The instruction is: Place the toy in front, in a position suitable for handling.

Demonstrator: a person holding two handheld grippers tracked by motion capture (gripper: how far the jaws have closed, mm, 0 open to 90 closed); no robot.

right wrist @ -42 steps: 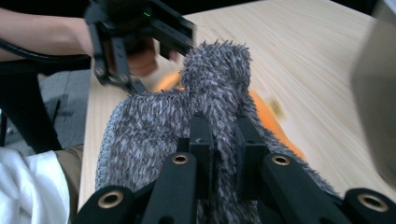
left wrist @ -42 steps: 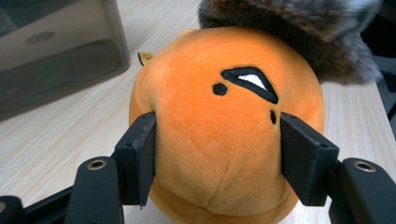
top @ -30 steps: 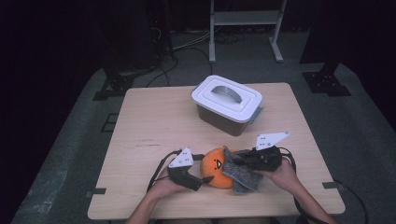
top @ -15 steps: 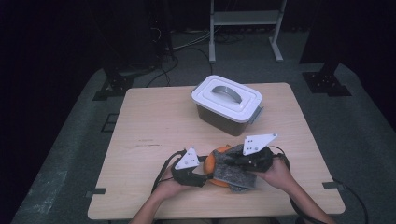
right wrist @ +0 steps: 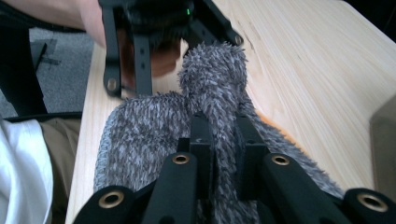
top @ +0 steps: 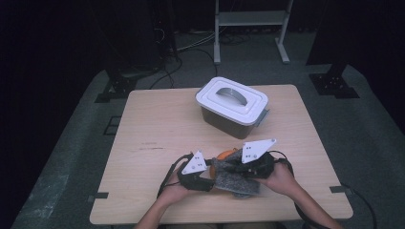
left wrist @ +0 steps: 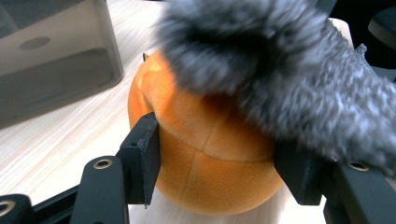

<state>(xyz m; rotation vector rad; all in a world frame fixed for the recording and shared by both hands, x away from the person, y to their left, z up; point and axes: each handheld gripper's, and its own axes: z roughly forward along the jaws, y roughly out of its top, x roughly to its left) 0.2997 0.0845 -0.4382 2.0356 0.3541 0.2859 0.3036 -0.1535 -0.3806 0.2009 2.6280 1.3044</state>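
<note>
Left hand-held gripper (left wrist: 212,154): jaws partly spread and just closed in on the orange plush ball (left wrist: 205,154); both pads press on the ball's sides, one at its 9 o'clock and one at its 3 o'clock in the left gripper view; the ball rests on the bench (top: 157,129), its seams showing between the jaws.

Right hand-held gripper (right wrist: 223,135): jaws pressed nearly together, pinching a raised fold of the grey fuzzy cloth (right wrist: 140,126); the fold stands up beyond the jaw tips toward 12 o'clock in the right gripper view; the rest of the cloth spreads out below and to both sides of the jaws.

Cloth and ball: the cloth lies draped over the top of the ball, touching it, covering its upper half toward 1 o'clock in the left gripper view; in the high view a small orange patch shows at the cloth's 11 o'clock edge.

High view: both grippers sit close together near the bench's 6 o'clock edge, ball and cloth between them; a lidded white box (top: 232,106) stands apart toward 12 o'clock from them.
</note>
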